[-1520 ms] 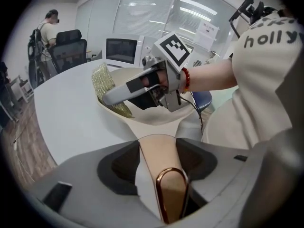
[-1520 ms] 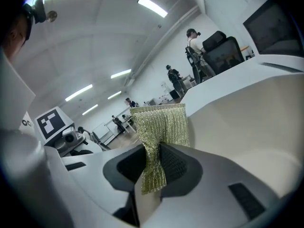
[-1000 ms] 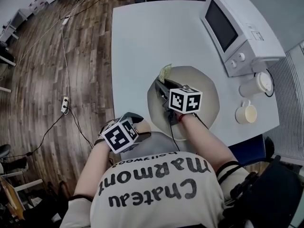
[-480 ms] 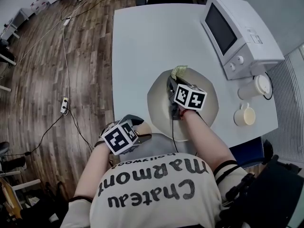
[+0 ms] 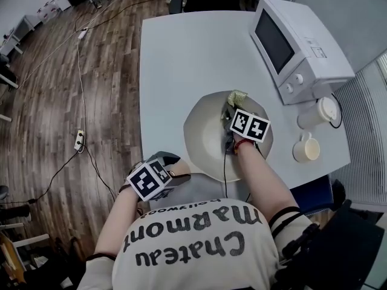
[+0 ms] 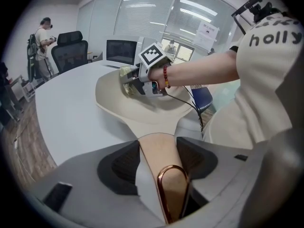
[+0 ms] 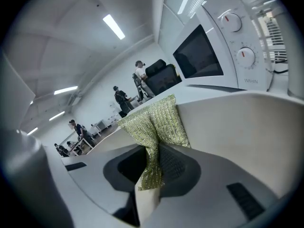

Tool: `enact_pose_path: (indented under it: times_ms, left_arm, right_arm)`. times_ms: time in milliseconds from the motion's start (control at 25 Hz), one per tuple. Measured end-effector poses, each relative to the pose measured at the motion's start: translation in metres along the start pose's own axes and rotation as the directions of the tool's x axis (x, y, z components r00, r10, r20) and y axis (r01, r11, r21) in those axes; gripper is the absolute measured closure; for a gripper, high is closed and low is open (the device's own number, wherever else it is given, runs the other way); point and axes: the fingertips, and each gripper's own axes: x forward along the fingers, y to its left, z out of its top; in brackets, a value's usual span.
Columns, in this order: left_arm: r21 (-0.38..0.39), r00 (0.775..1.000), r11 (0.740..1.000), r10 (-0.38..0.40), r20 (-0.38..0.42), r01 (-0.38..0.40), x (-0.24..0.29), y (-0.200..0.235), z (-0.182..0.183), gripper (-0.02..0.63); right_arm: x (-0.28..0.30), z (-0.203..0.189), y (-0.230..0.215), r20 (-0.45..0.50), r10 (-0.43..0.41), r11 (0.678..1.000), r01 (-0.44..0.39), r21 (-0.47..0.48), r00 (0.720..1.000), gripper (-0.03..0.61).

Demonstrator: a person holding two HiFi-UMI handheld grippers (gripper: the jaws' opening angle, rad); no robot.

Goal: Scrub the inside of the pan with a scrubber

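Observation:
A cream pan (image 5: 202,132) lies on the white table (image 5: 181,59) in front of me, its handle reaching over the near edge. My left gripper (image 5: 175,164) is shut on that beige handle (image 6: 159,160), whose copper hanging loop shows between the pads. The right gripper (image 5: 230,110) is over the pan's far right side, shut on a green-gold mesh scrubber (image 5: 237,96). In the right gripper view the scrubber (image 7: 154,127) sticks out of the jaws against the pan's inner wall (image 7: 237,127). The left gripper view shows the pan (image 6: 142,110) with the right gripper (image 6: 129,82) inside it.
A white microwave (image 5: 296,41) stands at the table's far right. A lidded paper cup (image 5: 319,112) and a cream mug (image 5: 304,148) sit right of the pan. Cables and a power strip (image 5: 78,139) lie on the wood floor to the left. People and office chairs are far off.
The right gripper has carried the scrubber from the pan's far left rim across to its far right side, toward the microwave. The left gripper has stayed on the handle.

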Motion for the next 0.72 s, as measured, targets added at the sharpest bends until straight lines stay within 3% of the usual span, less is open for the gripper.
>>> enact_pose_path:
  times_ms: [400,720]
  left_arm:
    - [-0.04,0.999,0.999,0.015,0.029,-0.014,0.002,-0.002,0.001,0.359]
    - [-0.079,0.998,0.996,0.036,0.057,-0.031,0.004,-0.005,0.001,0.364]
  right_arm:
    - [-0.023,0.003,-0.032,0.076,-0.104,0.983,0.09,0.162,0.992,0.511]
    - [-0.045,-0.004,-0.053,0.115,-0.177,0.924,0.125,0.361,0.977,0.513]
